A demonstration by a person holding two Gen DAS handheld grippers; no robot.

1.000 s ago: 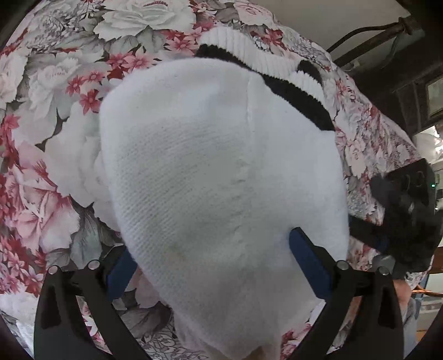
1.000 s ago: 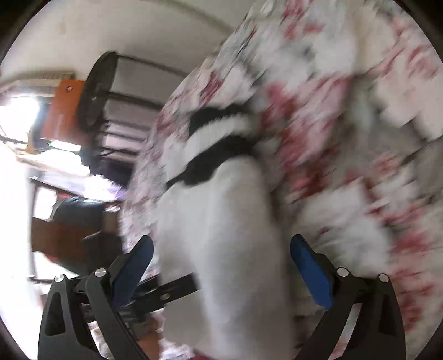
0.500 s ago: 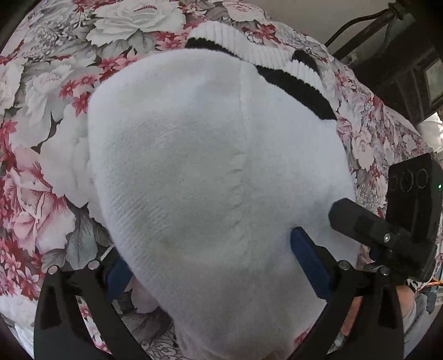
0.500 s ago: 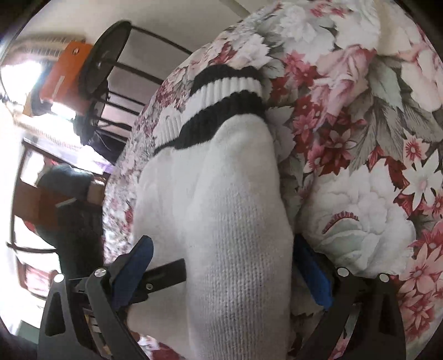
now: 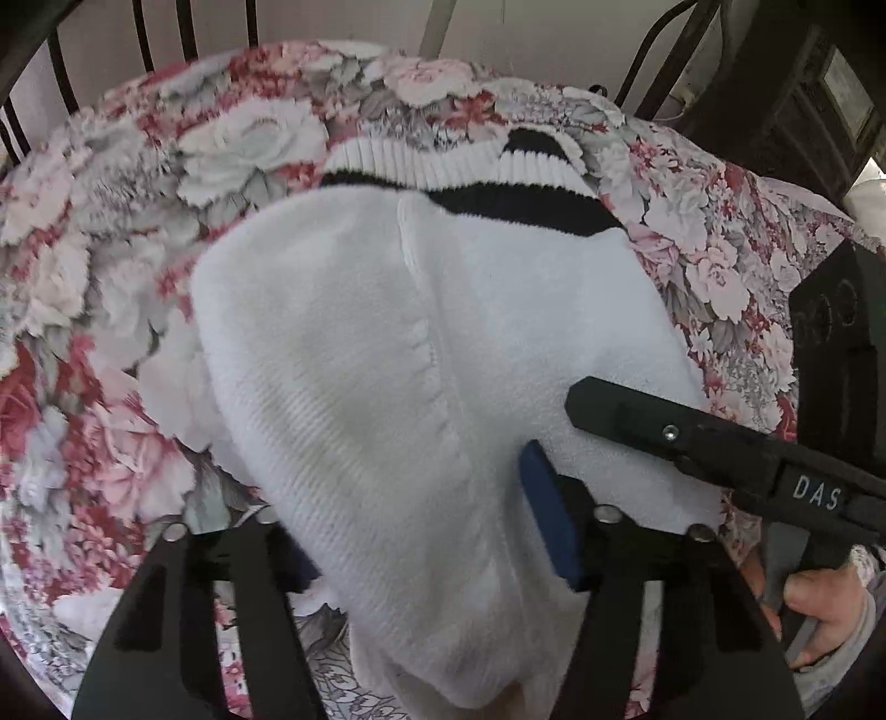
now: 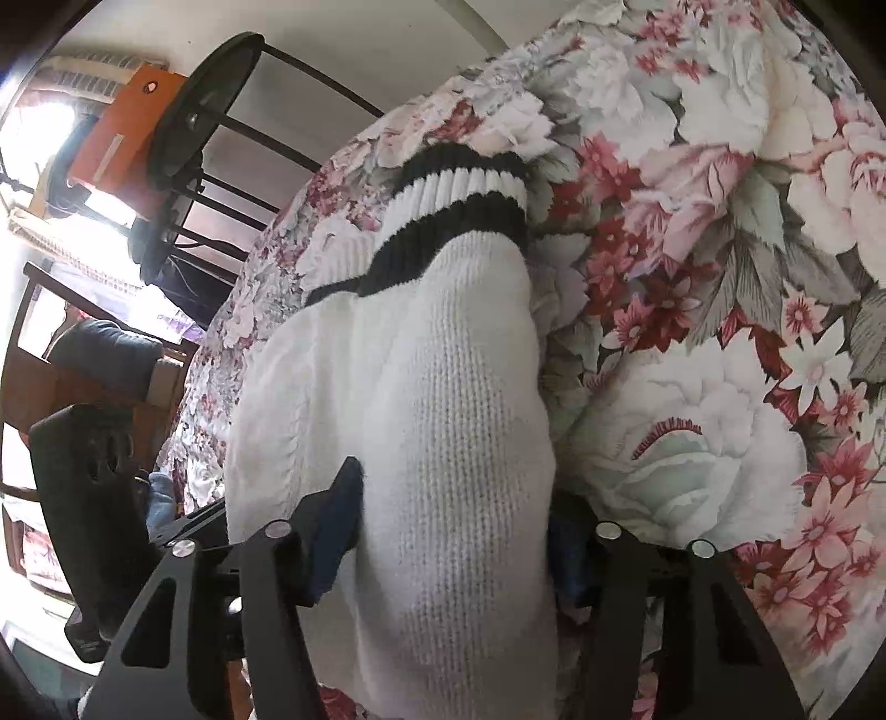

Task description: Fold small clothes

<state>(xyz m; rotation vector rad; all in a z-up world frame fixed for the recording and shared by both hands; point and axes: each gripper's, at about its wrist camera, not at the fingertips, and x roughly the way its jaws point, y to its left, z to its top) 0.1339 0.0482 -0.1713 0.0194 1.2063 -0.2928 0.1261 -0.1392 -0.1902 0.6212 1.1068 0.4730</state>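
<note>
the white sock [image 5: 387, 343] lies on the floral bedspread [image 5: 111, 232], toe end bunched toward both cameras, black-and-white striped cuff [image 5: 498, 166] at the far end. left gripper [image 5: 421, 531]: jaws have just been closing, and now they pinch the sock's near end, the right blue pad [image 5: 545, 520] pressed into the knit, the left pad buried under the fabric. right gripper [image 6: 448, 531]: jaws have also just been closing, clamped on the sock from both sides, left pad [image 6: 340, 515] biting in, right pad mostly hidden behind the bulge. in the left wrist view the right gripper's black body [image 5: 720, 443] crosses over the sock's right edge, a hand [image 5: 819, 603] on its handle at the frame edge. open bedspread to the left and beyond the cuff; dark metal bed rails [image 5: 166, 33] rim the far side. the toe itself is cut off below both views.
</note>
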